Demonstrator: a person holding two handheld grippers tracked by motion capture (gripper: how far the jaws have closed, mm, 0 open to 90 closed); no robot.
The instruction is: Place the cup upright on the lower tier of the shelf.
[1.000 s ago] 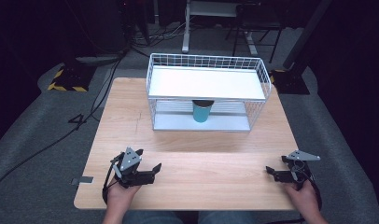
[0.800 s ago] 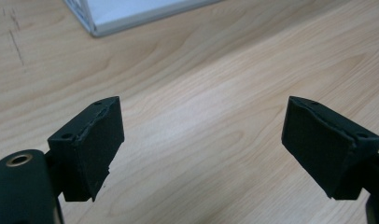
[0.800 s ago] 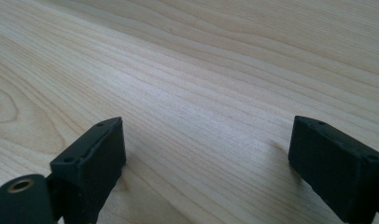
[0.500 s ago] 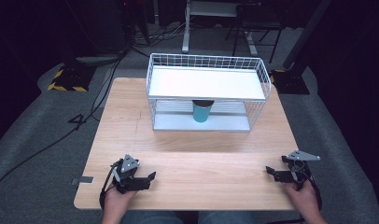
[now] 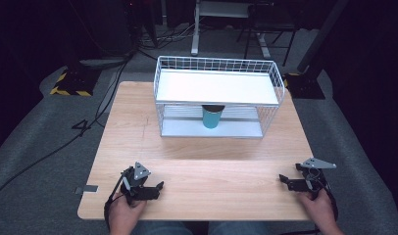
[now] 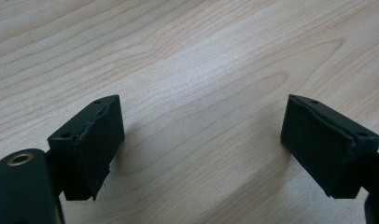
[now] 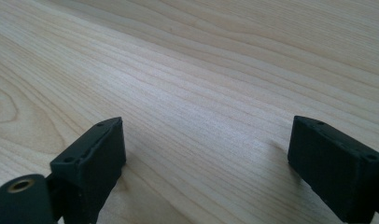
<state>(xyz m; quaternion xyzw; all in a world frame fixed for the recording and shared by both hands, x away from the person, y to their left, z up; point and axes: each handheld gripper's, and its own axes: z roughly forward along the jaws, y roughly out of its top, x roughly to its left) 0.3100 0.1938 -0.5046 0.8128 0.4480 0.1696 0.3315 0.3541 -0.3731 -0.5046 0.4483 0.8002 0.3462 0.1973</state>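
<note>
My left gripper rests low on the wooden table near its front left edge, and its tips point to the right. In the left gripper view its jaws stand apart over bare wood, so the left gripper is open with nothing between them. My right gripper lies near the front right edge and points left. It is open too, with only wood grain between the jaws of the right gripper. A teal cup stands on the lower shelf of a white wire rack, far from both grippers.
The wire rack takes up the back middle of the table, and its white top shelf bears nothing. Bare wood stretches between the rack and the grippers. Around the table lie grey floor mats, cables and a yellow-black striped block at the left.
My left gripper has sunk toward the tabletop and come slightly nearer the front edge. The right gripper and the cup have stayed where they were.
</note>
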